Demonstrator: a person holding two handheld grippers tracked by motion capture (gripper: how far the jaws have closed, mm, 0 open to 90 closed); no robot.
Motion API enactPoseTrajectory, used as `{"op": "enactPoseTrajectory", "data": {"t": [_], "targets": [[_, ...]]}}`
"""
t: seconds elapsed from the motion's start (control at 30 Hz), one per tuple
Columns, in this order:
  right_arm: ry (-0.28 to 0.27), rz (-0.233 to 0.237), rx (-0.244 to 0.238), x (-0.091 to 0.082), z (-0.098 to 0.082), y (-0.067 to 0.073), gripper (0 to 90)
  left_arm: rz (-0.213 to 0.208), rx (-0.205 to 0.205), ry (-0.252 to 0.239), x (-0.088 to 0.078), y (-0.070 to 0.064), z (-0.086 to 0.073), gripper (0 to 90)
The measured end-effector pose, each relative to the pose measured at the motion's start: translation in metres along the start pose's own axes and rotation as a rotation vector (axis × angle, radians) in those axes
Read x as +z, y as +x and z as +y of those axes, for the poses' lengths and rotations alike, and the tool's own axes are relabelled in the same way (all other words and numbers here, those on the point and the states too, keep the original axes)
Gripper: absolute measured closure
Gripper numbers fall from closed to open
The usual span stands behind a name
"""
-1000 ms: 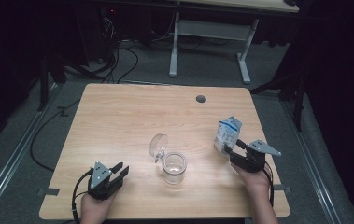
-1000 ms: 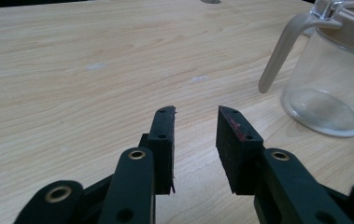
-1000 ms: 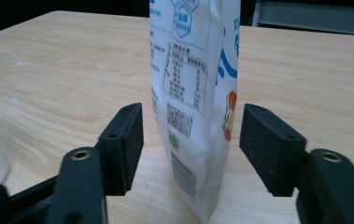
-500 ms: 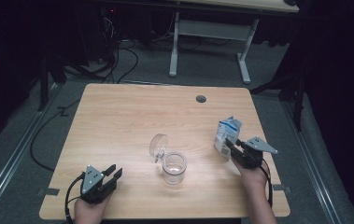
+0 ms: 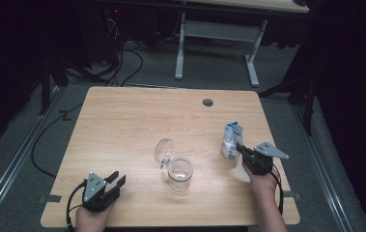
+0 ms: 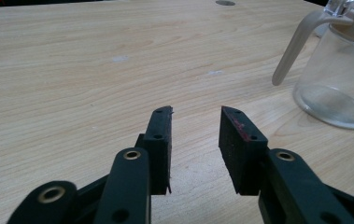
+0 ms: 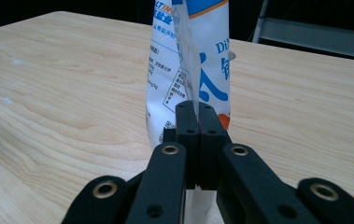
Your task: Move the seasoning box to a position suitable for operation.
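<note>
Right gripper (image 5: 242, 151): my jaws pinched on the pouch's (image 5: 231, 142) side seam | pouch upright at worktop's (image 5: 137, 116) right side | glass jug (image 5: 179, 172) mid-front, lid flipped up | left gripper (image 5: 114, 180): jaws apart, low at front-left corner

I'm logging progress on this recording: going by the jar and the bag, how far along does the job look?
Done: the glass jar stands with its lid flipped open, and looks empty. In hand: the right gripper is shut on the side seam of the white and blue bag. Left: probably pouring into the jar; the left gripper is open near the table's front edge.
</note>
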State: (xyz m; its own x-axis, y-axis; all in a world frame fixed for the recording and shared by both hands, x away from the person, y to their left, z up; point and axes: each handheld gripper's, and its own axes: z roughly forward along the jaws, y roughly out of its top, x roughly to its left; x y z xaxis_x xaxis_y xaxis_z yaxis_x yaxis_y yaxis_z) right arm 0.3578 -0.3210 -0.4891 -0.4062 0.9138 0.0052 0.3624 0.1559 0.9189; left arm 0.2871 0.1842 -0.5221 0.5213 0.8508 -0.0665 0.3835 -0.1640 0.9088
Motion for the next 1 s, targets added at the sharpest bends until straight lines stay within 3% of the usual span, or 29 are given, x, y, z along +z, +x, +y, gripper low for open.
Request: {"op": "enactPoseTrajectory", "data": {"t": [0.3,0.63,0.87,0.9,0.93,0.97,1.0], "targets": [[0.005,0.013,0.010,-0.003,0.002,0.000,90.0,-0.016,0.010,-0.010,0.000,-0.002,0.000,63.3],[-0.008,0.052,0.008,-0.015,0.009,0.011,90.0,-0.073,-0.022,-0.048,0.004,-0.006,0.006,63.3],[-0.018,0.084,0.012,-0.033,0.011,0.022,90.0,-0.095,0.038,-0.062,0.016,-0.028,0.018,58.7],[-0.018,0.084,0.012,-0.033,0.011,0.022,90.0,-0.104,0.042,-0.059,0.018,-0.031,0.020,58.7],[-0.012,0.096,0.025,-0.034,0.011,0.024,90.0,-0.145,0.045,-0.018,0.023,-0.033,0.025,60.2],[-0.012,0.096,0.025,-0.034,0.011,0.024,90.0,-0.145,0.045,-0.018,0.023,-0.033,0.025,61.5],[-0.009,0.099,0.031,-0.035,0.011,0.026,90.0,-0.177,0.046,-0.009,0.026,-0.033,0.026,61.5]]}}
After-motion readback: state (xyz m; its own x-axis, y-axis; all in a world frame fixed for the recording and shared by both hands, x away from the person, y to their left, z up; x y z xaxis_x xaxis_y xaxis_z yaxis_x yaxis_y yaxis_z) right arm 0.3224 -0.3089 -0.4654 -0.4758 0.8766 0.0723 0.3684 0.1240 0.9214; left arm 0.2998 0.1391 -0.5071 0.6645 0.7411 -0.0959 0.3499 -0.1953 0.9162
